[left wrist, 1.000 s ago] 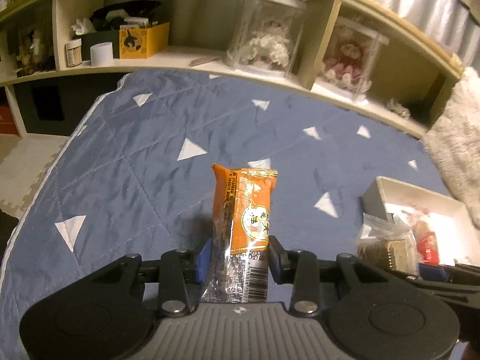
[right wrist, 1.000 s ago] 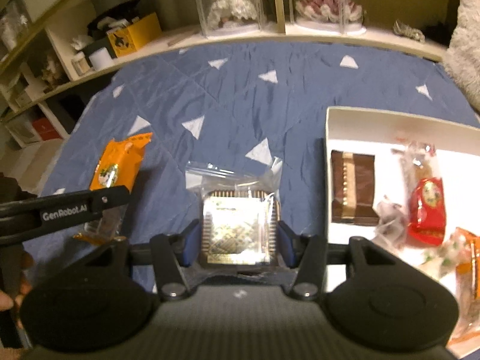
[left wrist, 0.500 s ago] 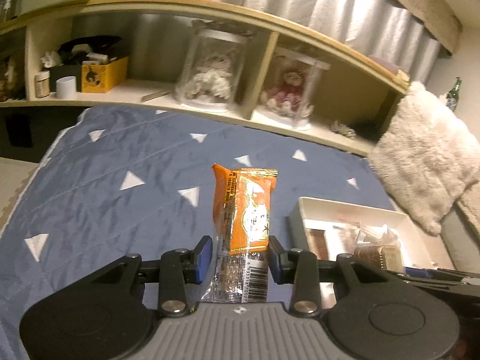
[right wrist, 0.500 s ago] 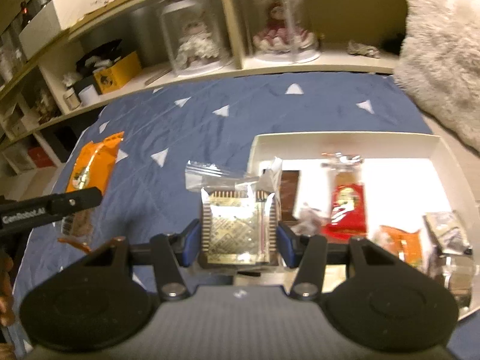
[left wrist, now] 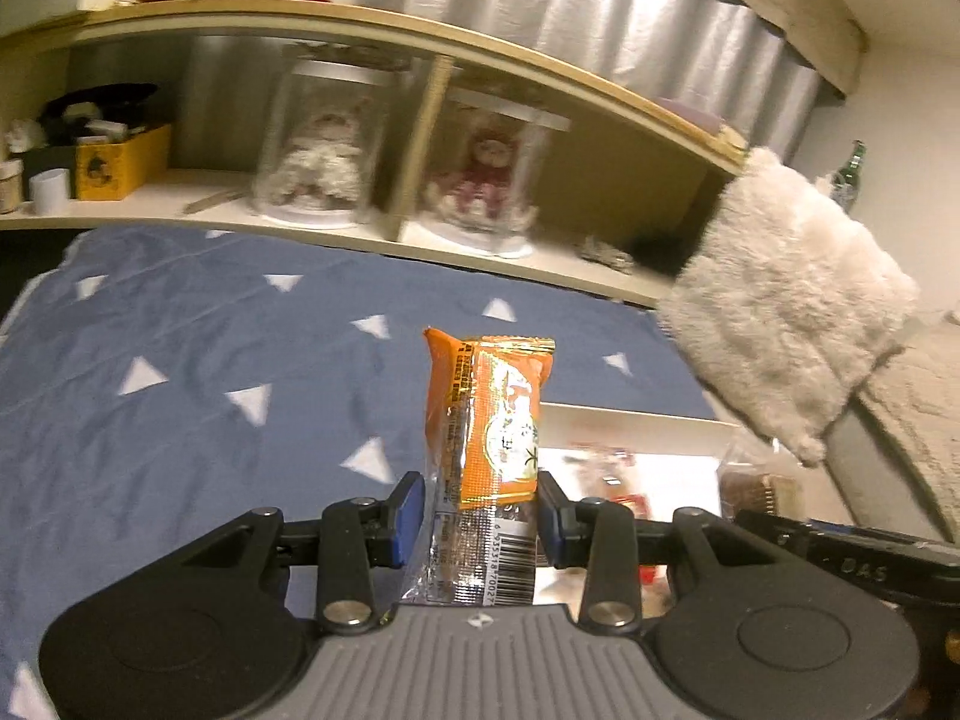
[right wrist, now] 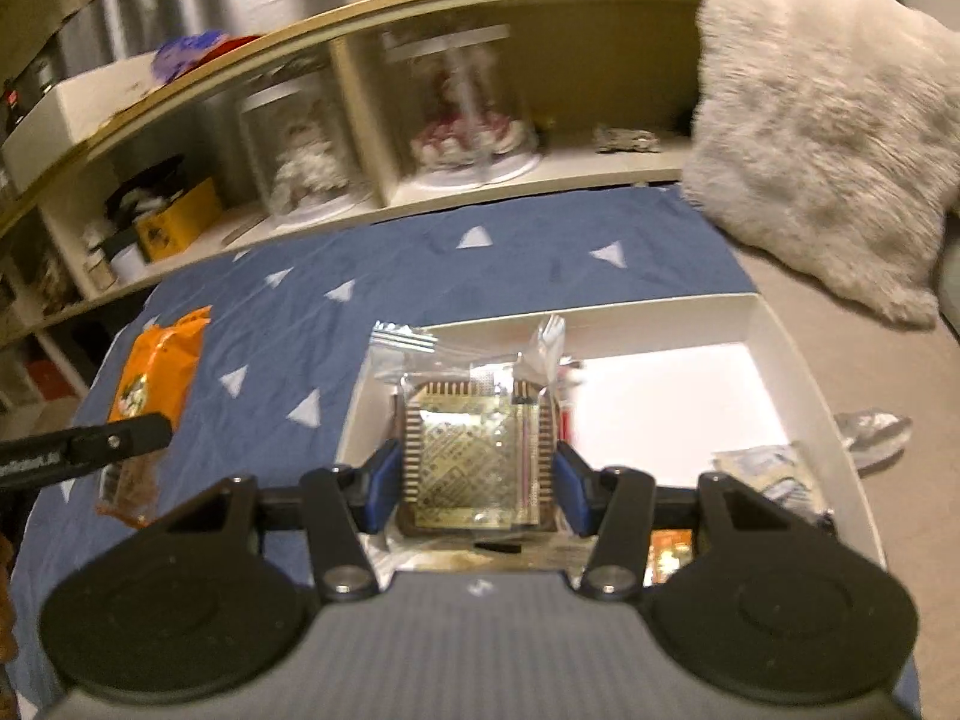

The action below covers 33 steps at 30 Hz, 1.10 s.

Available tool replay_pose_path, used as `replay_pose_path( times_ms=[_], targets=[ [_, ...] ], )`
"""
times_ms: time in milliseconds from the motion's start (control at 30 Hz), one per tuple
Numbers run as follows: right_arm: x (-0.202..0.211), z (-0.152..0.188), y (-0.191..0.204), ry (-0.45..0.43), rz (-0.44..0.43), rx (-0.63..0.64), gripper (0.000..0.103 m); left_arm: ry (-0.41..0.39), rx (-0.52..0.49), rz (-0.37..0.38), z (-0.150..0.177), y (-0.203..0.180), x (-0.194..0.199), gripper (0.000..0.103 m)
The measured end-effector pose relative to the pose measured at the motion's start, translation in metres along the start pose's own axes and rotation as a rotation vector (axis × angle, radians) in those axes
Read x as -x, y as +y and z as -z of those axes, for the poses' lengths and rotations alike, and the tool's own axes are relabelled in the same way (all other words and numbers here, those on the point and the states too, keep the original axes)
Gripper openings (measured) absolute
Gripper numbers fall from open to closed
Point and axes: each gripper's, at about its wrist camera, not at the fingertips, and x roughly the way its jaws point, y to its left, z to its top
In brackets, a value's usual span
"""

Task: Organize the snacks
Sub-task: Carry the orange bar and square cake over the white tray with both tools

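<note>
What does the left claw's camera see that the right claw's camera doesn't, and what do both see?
Only the left view: the barcode end of the orange snack, pinched in the left claw.

Only the right view: the gold-patterned snack face-on in the right claw, the white box's bare floor, and a silver wrapper lying outside the box.

Both: the blue blanket, the shelf with domed dolls, the fluffy pillow, the box and both snacks.

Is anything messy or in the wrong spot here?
One thing: a crinkly silver wrapper lies outside the white cardboard box, on the beige surface beside its right wall, while other snacks sit inside. Nothing looks spilled or torn. The orange snack packet and gold-patterned square packet are held in grippers.
</note>
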Motion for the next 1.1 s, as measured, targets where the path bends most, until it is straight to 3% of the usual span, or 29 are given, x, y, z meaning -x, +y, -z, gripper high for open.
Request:
replay_pose_path(
  times_ms=[700, 1100],
  targets=[
    [-0.017, -0.008, -0.113, -0.052, 0.106, -0.227, 0.058, 0.108, -0.071, 0.225, -0.012, -0.127, -0.117, 0.041],
    [-0.024, -0.008, -0.157, -0.082, 0.136, -0.328, 0.058, 0.222, -0.151, 0.265, 0.011, -0.164, -0.193, 0.041]
  ],
)
